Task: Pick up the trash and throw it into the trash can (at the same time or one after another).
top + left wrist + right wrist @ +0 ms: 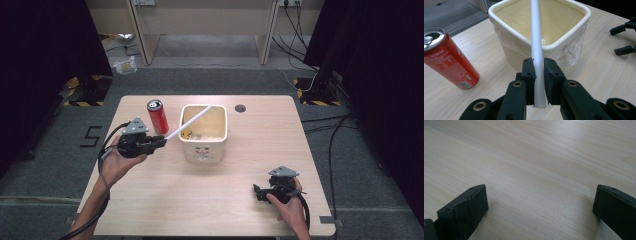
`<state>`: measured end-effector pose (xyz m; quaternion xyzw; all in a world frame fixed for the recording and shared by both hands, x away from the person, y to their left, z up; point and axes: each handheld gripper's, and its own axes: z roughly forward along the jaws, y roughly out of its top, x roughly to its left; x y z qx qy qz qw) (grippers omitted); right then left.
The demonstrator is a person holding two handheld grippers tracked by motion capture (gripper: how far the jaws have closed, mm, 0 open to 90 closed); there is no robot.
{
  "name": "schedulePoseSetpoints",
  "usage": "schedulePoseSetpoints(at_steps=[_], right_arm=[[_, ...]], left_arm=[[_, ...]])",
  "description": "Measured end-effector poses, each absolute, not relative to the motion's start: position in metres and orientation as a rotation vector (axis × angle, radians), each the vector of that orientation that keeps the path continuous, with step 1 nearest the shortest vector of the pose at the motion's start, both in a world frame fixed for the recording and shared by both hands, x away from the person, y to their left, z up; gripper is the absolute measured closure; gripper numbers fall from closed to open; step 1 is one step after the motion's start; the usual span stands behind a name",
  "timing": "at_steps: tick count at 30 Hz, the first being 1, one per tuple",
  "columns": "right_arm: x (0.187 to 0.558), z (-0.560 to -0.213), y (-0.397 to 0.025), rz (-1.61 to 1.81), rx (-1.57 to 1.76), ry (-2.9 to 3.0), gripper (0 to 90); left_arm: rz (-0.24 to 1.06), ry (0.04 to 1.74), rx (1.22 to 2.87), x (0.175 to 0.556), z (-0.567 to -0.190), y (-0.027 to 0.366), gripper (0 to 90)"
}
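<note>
My left gripper (161, 141) is shut on a long white tube (192, 121), which slants up and away over the rim of a cream square bin (203, 148). In the left gripper view the white tube (536, 37) runs between the two black pads (527, 72) and out over the bin (554, 46), which has a clear plastic liner. A red soda can (158, 116) stands upright just left of the bin, close to the left gripper; its opened top shows on the can (447, 62). My right gripper (256, 192) rests open on the table at the front right, jaws wide apart above bare wood (536, 170).
Some scraps lie in the bottom of the bin. A dark round hole (240, 108) sits in the tabletop near the far edge. The right gripper's jaw tips (624, 37) show beyond the bin. Cables (330, 125) trail on the floor at the right.
</note>
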<state>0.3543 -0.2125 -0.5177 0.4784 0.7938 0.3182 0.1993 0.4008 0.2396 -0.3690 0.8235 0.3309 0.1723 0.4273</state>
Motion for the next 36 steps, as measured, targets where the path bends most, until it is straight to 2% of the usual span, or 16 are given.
schedulePoseSetpoints(at_steps=[36], right_arm=[[0.354, -0.518, -0.212, 0.89, 1.338, 2.22, 0.0]], left_arm=[[0.412, 0.823, 2.128, 0.416, -0.368, 0.215, 78.9]])
